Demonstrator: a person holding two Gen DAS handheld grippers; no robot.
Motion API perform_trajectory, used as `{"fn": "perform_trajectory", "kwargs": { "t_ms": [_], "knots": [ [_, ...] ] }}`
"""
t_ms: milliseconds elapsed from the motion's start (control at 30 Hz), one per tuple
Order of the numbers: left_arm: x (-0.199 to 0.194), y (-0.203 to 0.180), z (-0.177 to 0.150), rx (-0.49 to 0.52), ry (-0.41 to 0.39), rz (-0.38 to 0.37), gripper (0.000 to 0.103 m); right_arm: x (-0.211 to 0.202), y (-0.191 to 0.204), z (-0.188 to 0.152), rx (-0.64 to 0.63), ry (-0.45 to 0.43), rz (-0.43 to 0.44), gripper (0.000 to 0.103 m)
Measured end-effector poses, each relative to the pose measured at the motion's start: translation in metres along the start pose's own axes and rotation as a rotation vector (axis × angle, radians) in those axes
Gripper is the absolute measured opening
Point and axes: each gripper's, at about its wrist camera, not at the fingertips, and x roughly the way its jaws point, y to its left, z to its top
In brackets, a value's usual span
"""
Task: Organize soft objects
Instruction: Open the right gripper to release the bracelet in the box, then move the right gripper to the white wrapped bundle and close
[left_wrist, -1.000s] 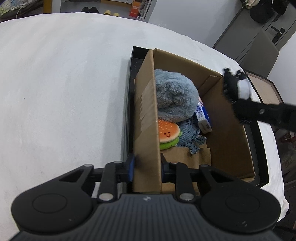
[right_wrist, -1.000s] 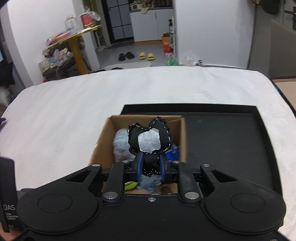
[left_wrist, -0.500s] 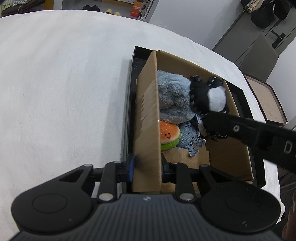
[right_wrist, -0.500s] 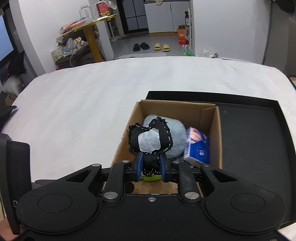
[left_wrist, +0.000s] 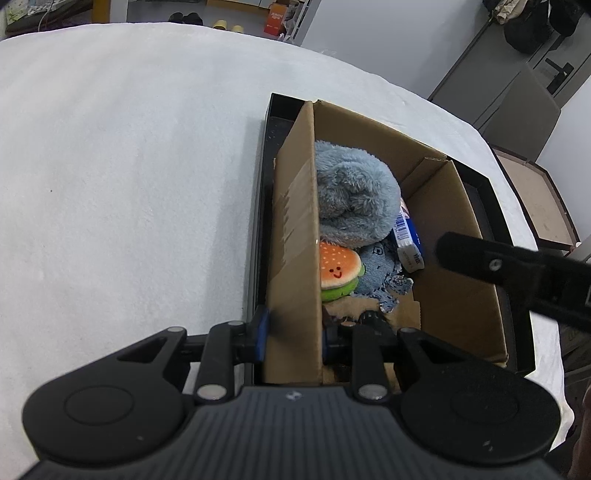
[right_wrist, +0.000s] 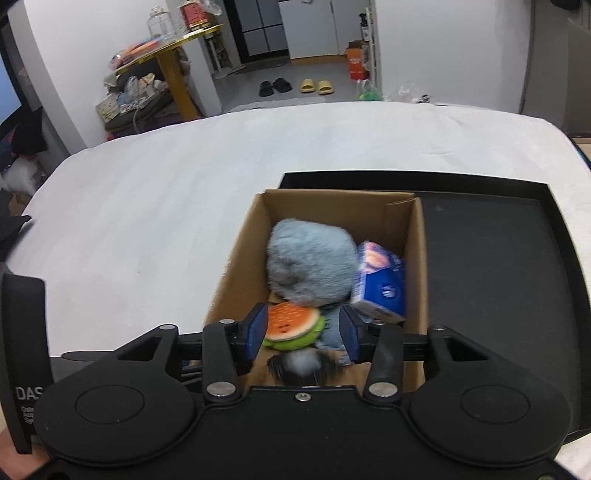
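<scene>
Released a moment ago, the black-and-white plush (right_wrist: 303, 363) drops blurred below my right tool (right_wrist: 303, 330), whose jaws are opening with nothing pressed between them. It falls into the cardboard box (left_wrist: 458, 206) beside the burger toy (left_wrist: 338, 269). My left tool (left_wrist: 293, 330) pinches the box wall narrowly, steadying it.

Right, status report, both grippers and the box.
Left hand-held gripper clamped on box wall. Right hand-held gripper opening, black toy dropping into box. Nothing in the way.
</scene>
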Motion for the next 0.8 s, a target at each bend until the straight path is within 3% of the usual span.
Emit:
{"fn": "perform_trajectory", "kwargs": {
  "t_ms": [267, 800],
  "knots": [
    [0.0, -0.003, 0.001, 0.001, 0.005, 0.018, 0.024, -0.007, -0.029, 0.001, 0.027, -0.023, -0.055, 0.044],
    [0.005, -0.014, 0.009, 0.027, 0.011, 0.075, 0.027, -0.017, -0.097, -0.002, 0.111, -0.051, -0.166, 0.057]
  ]
}}
